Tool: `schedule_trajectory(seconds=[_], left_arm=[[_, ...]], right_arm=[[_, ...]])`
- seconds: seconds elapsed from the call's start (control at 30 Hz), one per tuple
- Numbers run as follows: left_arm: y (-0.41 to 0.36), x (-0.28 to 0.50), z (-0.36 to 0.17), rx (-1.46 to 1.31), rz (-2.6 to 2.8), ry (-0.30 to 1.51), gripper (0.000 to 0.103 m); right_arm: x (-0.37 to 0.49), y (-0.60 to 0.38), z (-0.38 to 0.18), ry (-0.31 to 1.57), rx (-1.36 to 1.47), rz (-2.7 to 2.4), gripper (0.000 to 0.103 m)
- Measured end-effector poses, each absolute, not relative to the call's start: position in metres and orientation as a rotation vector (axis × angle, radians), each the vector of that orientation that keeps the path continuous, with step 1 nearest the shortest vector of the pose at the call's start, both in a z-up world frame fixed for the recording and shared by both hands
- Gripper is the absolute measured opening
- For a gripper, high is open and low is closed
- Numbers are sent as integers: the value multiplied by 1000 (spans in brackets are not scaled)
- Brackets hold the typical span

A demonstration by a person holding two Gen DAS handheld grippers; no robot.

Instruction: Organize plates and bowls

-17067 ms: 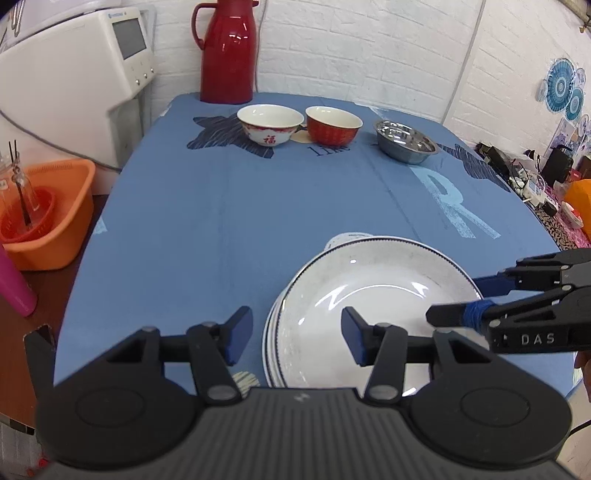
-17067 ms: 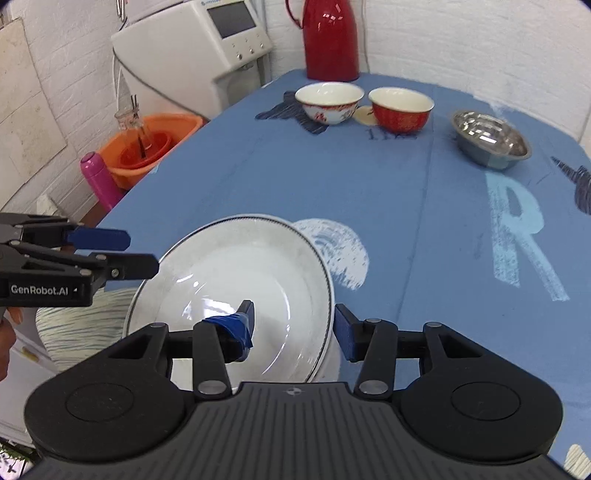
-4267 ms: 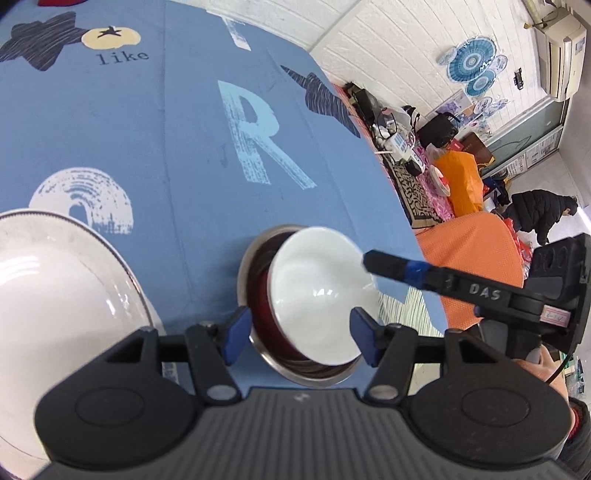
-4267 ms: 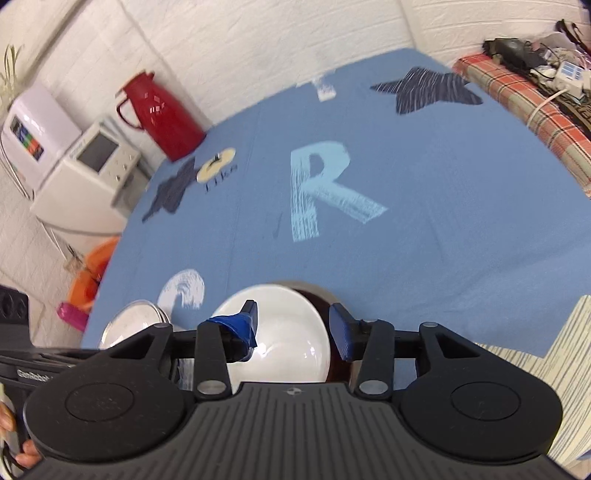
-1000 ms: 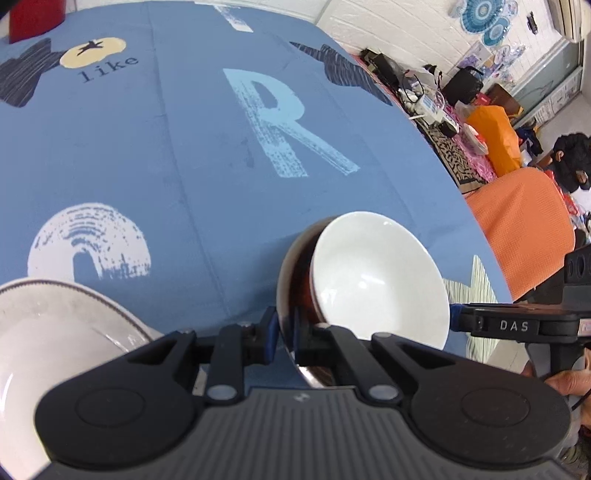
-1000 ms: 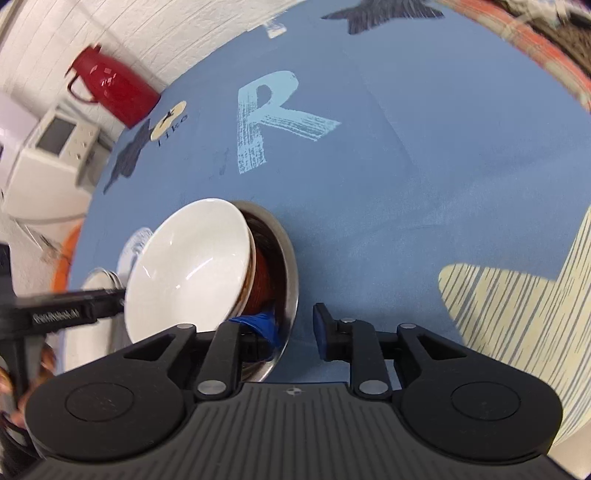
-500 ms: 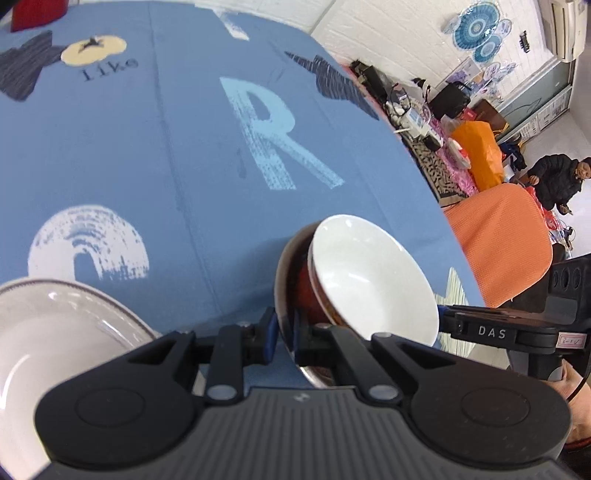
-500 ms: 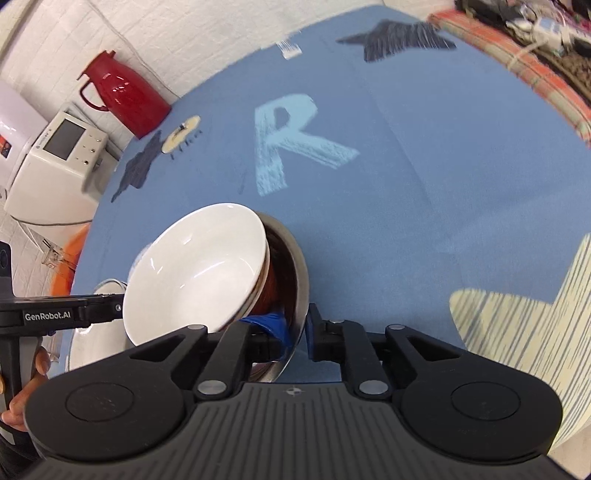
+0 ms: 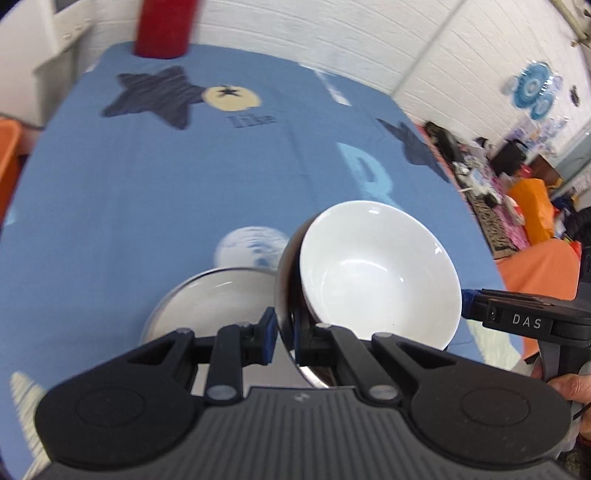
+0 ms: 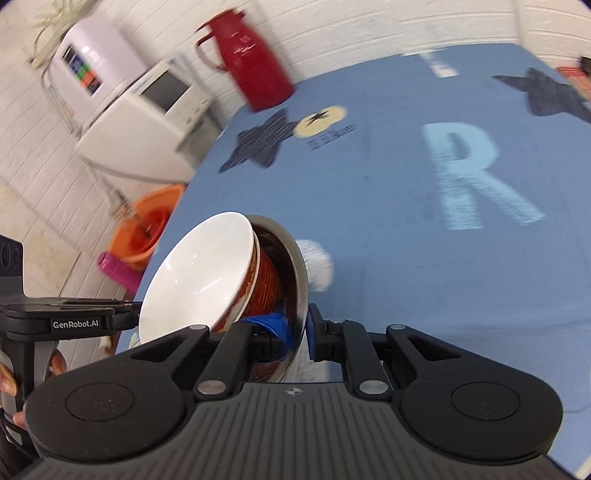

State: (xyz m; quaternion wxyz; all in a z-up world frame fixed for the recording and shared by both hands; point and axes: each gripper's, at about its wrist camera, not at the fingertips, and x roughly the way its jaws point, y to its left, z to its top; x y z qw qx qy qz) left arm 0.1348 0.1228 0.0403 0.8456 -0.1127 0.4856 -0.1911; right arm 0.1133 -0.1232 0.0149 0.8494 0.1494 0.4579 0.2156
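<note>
A nest of bowls hangs tilted above the blue tablecloth: a white bowl (image 9: pixel 376 269) (image 10: pixel 199 280) inside a red bowl (image 10: pixel 264 284), both inside a steel bowl (image 9: pixel 286 291) (image 10: pixel 293 266). My left gripper (image 9: pixel 285 334) is shut on the steel bowl's rim on one side. My right gripper (image 10: pixel 299 334) is shut on the rim on the other side. The stack of white plates (image 9: pixel 210 302) lies on the cloth below and left of the bowls, partly hidden by my left gripper.
A red thermos (image 10: pixel 251 62) (image 9: pixel 166 26) stands at the table's far end. Off the left side are a white appliance (image 10: pixel 147 118), an orange basin (image 10: pixel 147 225) and a pink bottle (image 10: pixel 118 271). Clutter and an orange chair (image 9: pixel 535 269) lie right.
Both grippers have lifted the nested bowls off the cloth and carried them left, toward the plate stack. The views are blurred by the movement.
</note>
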Motion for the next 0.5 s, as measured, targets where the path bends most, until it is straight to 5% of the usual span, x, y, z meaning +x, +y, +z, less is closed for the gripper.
schedule_trajectory(seconds=[0.5], left_arm=[[171,113,6,-249,-345,1082,0]], right_arm=[[110,-85,-27,1113,285,480,0]])
